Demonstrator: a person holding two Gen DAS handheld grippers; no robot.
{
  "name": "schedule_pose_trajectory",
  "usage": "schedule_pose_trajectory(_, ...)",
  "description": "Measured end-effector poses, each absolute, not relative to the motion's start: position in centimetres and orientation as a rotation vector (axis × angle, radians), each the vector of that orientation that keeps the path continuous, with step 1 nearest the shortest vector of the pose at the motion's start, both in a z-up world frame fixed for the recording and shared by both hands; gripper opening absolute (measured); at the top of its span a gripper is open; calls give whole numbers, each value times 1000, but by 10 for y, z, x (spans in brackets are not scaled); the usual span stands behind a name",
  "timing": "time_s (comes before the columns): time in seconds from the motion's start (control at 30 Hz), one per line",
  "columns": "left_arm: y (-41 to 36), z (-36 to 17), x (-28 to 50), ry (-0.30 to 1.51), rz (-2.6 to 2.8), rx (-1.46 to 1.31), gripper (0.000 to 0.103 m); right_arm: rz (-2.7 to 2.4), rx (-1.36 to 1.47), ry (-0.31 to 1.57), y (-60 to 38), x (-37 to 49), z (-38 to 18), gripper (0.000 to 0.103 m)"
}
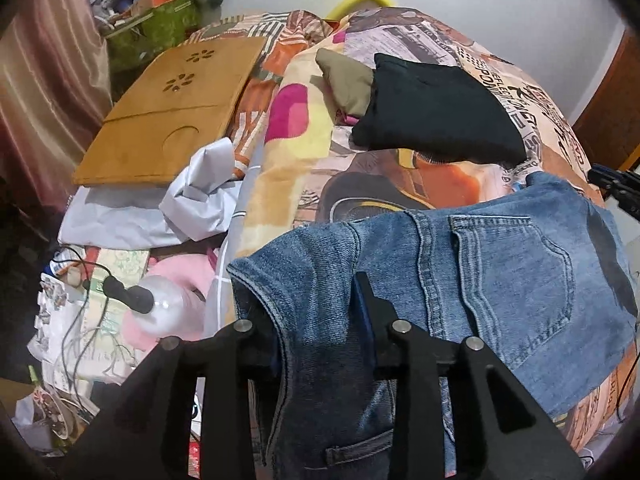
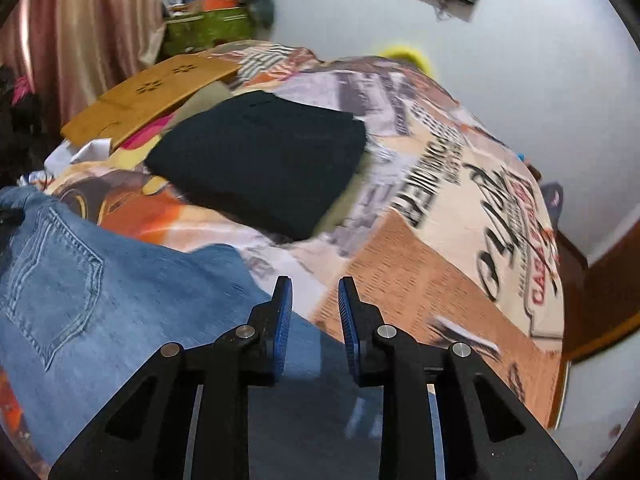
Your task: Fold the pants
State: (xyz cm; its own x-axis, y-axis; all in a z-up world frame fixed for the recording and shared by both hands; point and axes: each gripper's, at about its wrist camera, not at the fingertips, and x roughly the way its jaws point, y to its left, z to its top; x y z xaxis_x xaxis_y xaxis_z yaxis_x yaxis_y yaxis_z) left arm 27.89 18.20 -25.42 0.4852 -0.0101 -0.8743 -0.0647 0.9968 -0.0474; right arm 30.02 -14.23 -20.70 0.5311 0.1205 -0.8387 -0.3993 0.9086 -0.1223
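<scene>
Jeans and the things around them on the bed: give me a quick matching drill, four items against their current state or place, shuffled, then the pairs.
Items:
1. jeans
2. black folded garment
3. wooden board
4. right gripper

States:
A. open, holding nothing
B. lying flat at the far left side of the bed
C. clamped in the left gripper
D. folded, lying on the printed bedspread beyond the jeans

Pairs: 1-C, 2-D, 3-B, 4-A
</scene>
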Motion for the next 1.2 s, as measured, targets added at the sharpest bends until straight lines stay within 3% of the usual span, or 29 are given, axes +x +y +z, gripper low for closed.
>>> schedule_pose_trajectory(0.2,185,-223,261,996,66,-108,34,345,-248,933,-157,272,-177,24)
schedule_pose_trajectory(0.27,191,-213,249,967,78,-127,39,365,-247,923,-154,260,-173,34)
schedule_pose_trajectory(0.4,200,-203,223,935,100,-149,44,417,-240,902,-147,232,-163,40)
schedule_pose_trajectory(0.9,185,-260,167,1036,52,-227,46,517,-153,996,-142,159,-187,41)
schedule_pose_trajectory(0.97,184,-268,168,1036,71,-231,46,517,-140,1007,-144,153,-191,49)
schedule_pose_trajectory(1.03,183,-275,169,1038,88,-229,42,513,-126,1021,-146,148,-197,51)
schedule_pose_trajectory(1.1,181,-278,168,1033,117,-195,29,516,-111,1028,-146,144,-199,51)
schedule_pose_trajectory(1.2,186,-271,165,1006,131,-191,18,529,-109,1025,-147,135,-195,52)
